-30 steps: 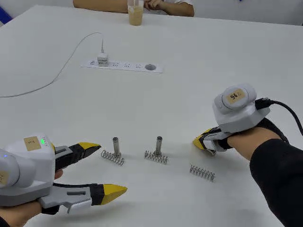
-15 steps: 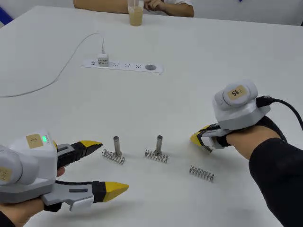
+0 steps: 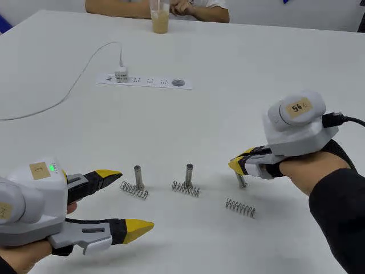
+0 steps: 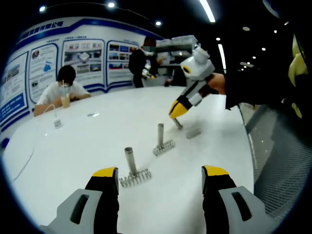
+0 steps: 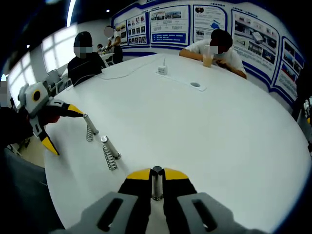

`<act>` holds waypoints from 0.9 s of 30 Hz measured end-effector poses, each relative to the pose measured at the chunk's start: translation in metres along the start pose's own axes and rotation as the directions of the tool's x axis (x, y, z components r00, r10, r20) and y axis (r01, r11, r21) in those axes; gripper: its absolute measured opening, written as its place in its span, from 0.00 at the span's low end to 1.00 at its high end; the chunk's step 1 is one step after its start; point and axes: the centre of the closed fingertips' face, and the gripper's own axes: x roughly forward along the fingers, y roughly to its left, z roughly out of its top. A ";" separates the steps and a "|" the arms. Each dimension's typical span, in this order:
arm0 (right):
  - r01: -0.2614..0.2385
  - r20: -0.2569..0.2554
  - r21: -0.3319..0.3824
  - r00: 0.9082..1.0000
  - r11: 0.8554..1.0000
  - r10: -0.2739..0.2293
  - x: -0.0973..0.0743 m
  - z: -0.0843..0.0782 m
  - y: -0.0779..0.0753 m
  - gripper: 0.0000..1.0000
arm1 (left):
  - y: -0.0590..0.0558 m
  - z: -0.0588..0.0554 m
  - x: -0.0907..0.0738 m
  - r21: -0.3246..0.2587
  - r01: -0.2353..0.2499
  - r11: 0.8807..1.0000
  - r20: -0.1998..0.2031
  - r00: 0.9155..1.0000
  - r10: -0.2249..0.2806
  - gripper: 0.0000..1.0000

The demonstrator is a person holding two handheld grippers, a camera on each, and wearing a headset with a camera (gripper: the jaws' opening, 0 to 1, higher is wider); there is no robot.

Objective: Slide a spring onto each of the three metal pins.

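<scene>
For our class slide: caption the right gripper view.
Right tongs clamp a metal pin; two pins stand beside springs.

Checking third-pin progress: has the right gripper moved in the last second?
Yes. In the head view the right gripper, shut on a metal pin, has shifted slightly up the picture, away from the loose spring.

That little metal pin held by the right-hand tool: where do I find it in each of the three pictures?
Head view: pin right of centre, tilted, under the right hand-held gripper.
Left gripper view: pin just above centre, under that same gripper's yellow tip.
Right gripper view: pin bottom centre, upright between the jaws.
Shared landmark: the drink cup.
</scene>
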 end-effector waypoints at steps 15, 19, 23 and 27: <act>0.000 0.011 0.003 1.000 1.000 0.000 -0.017 -0.008 0.003 0.09 | -0.002 0.004 -0.003 0.008 -0.002 1.000 0.003 1.000 0.002 0.71; 0.000 0.010 0.006 1.000 1.000 0.000 -0.019 -0.011 0.004 0.09 | -0.005 0.006 -0.002 0.011 0.002 1.000 0.004 1.000 -0.002 0.71; 0.002 0.012 0.012 1.000 1.000 -0.002 -0.020 -0.013 0.002 0.09 | -0.007 0.006 -0.002 0.012 0.004 1.000 0.004 1.000 -0.004 0.71; 0.000 0.013 0.010 1.000 1.000 -0.001 -0.020 -0.017 0.002 0.09 | -0.007 0.006 -0.003 0.012 0.001 1.000 0.005 1.000 -0.001 0.71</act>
